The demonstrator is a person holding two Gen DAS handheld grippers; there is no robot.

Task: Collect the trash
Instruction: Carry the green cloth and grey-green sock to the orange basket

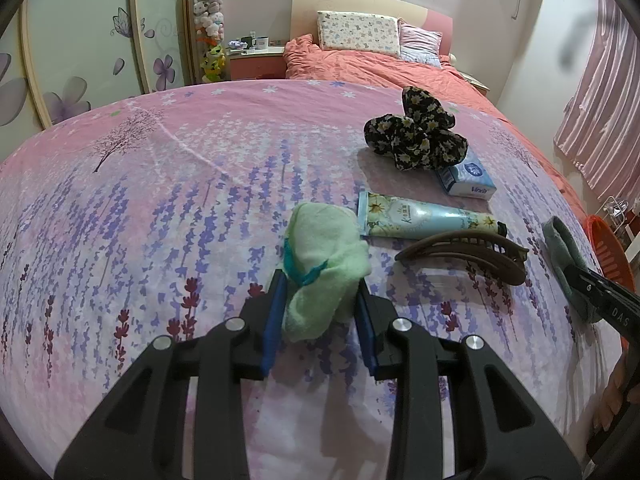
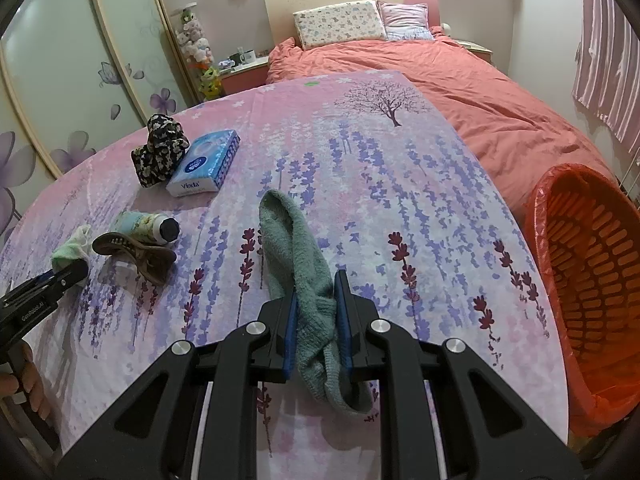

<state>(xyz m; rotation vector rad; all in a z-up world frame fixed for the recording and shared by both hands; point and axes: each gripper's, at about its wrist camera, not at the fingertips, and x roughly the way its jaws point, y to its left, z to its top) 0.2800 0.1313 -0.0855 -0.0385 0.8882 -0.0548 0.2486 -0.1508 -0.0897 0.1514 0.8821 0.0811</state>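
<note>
In the left wrist view my left gripper is shut on a crumpled light green cloth that bulges up between its blue pads over the table. To the far right, my right gripper holds a grey-green sock. The right wrist view shows that gripper shut on the same sock, which loops forward onto the tablecloth and hangs down behind the pads. My left gripper with the green cloth sits at the left edge. An orange basket lined with a red bag stands beside the table on the right.
On the pink lavender-print tablecloth lie a brown hair claw, a hand cream tube, a blue tissue pack and a black floral fabric piece. A bed with an orange-red quilt lies behind. A hand grips the right handle.
</note>
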